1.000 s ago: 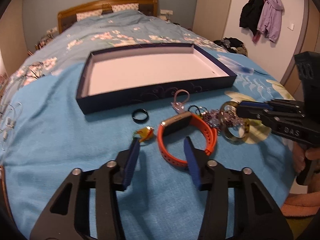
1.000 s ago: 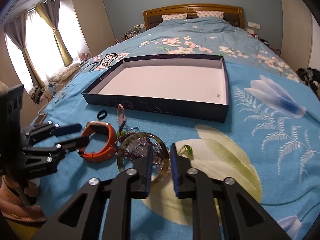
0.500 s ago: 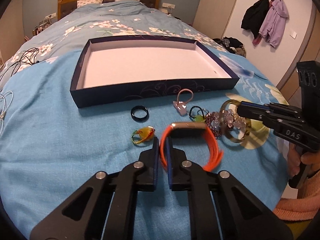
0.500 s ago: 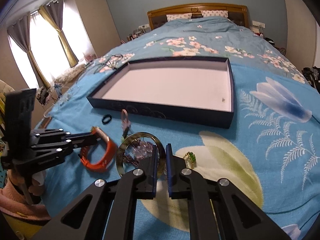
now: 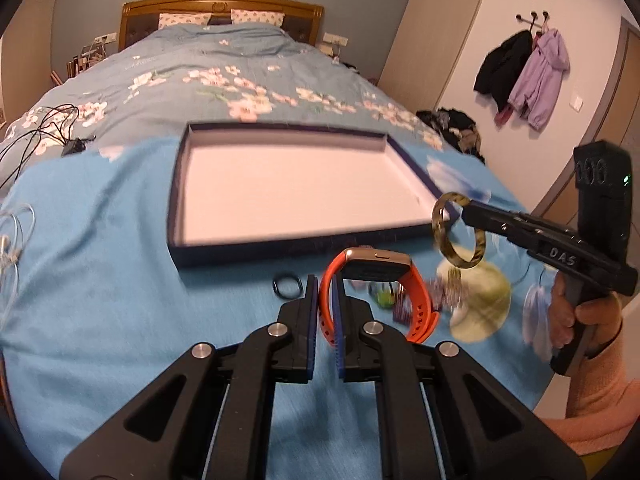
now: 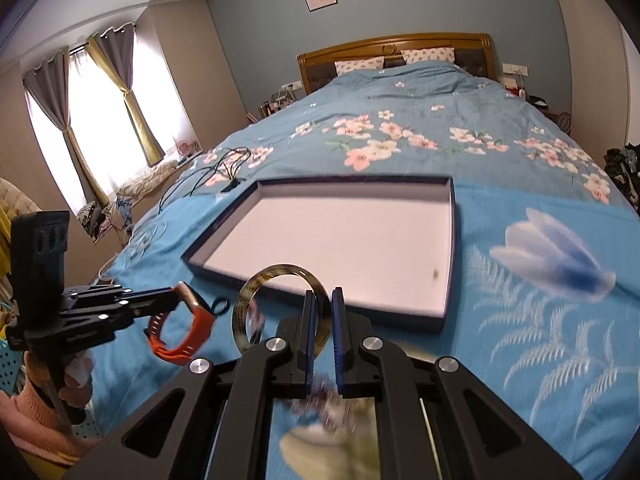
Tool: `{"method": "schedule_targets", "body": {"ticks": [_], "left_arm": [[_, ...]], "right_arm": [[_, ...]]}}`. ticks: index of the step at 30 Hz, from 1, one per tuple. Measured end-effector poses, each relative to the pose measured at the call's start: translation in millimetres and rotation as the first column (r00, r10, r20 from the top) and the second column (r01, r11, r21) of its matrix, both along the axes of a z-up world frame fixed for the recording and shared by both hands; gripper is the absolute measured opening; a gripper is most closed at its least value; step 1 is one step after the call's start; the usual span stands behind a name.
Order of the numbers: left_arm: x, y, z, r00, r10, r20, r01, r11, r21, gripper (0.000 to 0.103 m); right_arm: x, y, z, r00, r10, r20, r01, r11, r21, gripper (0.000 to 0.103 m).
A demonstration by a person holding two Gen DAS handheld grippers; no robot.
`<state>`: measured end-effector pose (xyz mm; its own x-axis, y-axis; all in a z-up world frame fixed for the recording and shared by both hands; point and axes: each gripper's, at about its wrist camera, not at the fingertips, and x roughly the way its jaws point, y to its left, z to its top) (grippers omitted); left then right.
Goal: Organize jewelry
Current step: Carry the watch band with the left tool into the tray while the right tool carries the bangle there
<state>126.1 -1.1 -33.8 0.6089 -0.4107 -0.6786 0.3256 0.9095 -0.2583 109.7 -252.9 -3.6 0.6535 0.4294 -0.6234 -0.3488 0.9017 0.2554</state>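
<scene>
- Jewelry is in both my grippers above the blue bedspread (image 5: 120, 288), just short of the near wall of the empty tray (image 5: 280, 246).
- Left gripper (image 5: 328, 292): my jaws pinch the strap of the orange smartwatch (image 5: 416, 304), which hangs clear of the bed. I judge it light; the rubbery strap bends and swings, while the metal case on top is stiff and carries the weight, so a grip nearer the case would steady it.
- Black ring (image 5: 287, 286): it lies on the bedspread just beside my left jaws, small and rigid.
- Beaded pieces (image 5: 444, 300): blurred on the bed; I cannot tell them apart.
- Right gripper (image 6: 322, 308): my jaws pinch the rim of the mottled bangle (image 6: 256, 300), held upright in the air. It looks hard, smooth and slippery, likely brittle if dropped.
</scene>
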Motion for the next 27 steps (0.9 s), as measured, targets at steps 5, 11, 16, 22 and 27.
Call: {"method": "schedule_targets", "body": {"ticks": [5, 11, 16, 22, 27], "left_arm": [[30, 5, 19, 0.999, 0.041, 0.024, -0.040, 0.999, -0.004, 0.008], [85, 8, 27, 0.995, 0.100, 0.007, -0.100, 0.995, -0.012, 0.008], [131, 4, 18, 0.990, 0.137, -0.017, -0.137, 0.991, -0.004, 0.008], [176, -4, 0, 0.984, 0.175, -0.043, -0.174, 0.984, 0.025, 0.008], [209, -7, -16, 0.975, 0.199, -0.097, -0.196, 0.980, 0.037, 0.008]], "right_arm": [[36, 4, 8, 1.000, -0.010, 0.022, 0.011, 0.999, -0.036, 0.006], [83, 6, 4, 1.000, -0.029, -0.002, 0.028, 0.998, -0.060, 0.006], [119, 10, -2, 0.998, -0.046, -0.030, 0.044, 0.996, -0.077, 0.006], [154, 17, -15, 0.995, -0.064, -0.075, 0.055, 0.991, -0.125, 0.006], [177, 23, -26, 0.990, -0.077, -0.115, 0.058, 0.986, -0.158, 0.006]]}}
